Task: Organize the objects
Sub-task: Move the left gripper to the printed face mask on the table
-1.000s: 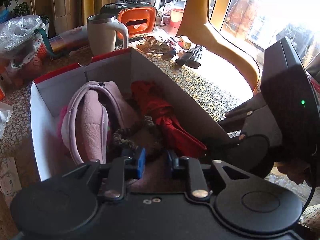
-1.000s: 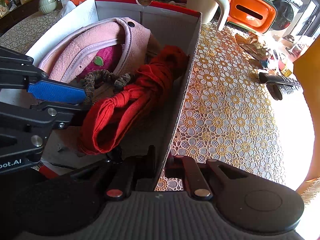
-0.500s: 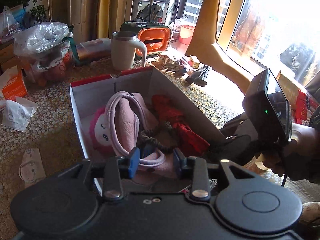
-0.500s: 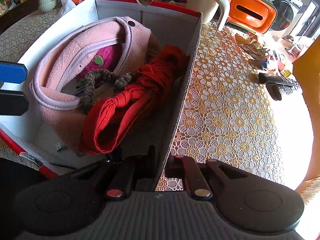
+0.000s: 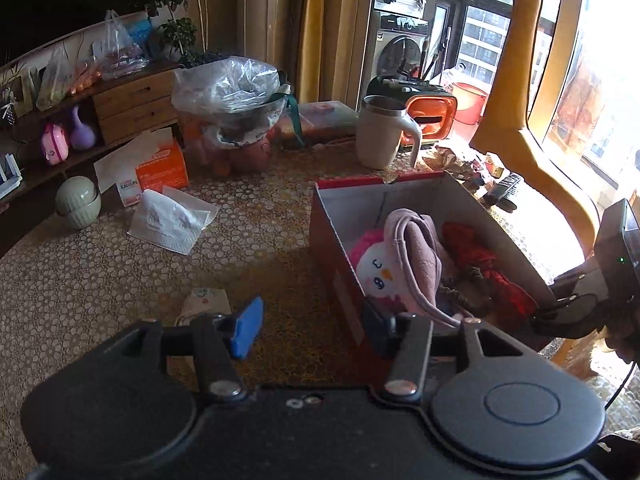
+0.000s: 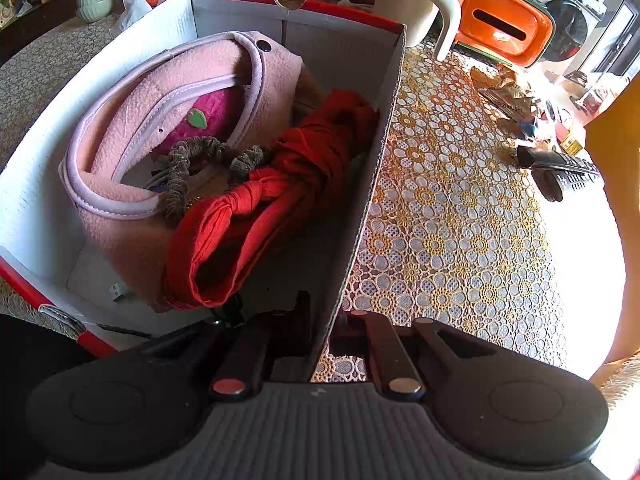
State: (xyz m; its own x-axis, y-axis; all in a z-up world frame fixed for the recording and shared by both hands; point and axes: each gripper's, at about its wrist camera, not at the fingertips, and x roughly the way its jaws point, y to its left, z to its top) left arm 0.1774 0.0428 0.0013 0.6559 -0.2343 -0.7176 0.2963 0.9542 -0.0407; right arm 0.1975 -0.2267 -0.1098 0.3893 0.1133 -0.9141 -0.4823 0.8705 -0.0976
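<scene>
Lace-covered table (image 5: 100,280), tissues (image 5: 170,222) (left view only), left gripper (image 5: 310,328) opening empty, right gripper (image 6: 320,320) pinching box wall (image 6: 360,208).

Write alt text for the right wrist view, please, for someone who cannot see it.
A black handheld gripper is clamped on the right wall of an open red-and-white cardboard box. Inside lie a pink fleece bag, a brown scrunchie and a knotted red cloth. On the flowered tablecloth beyond stand a cream mug and two remote controls.
</scene>
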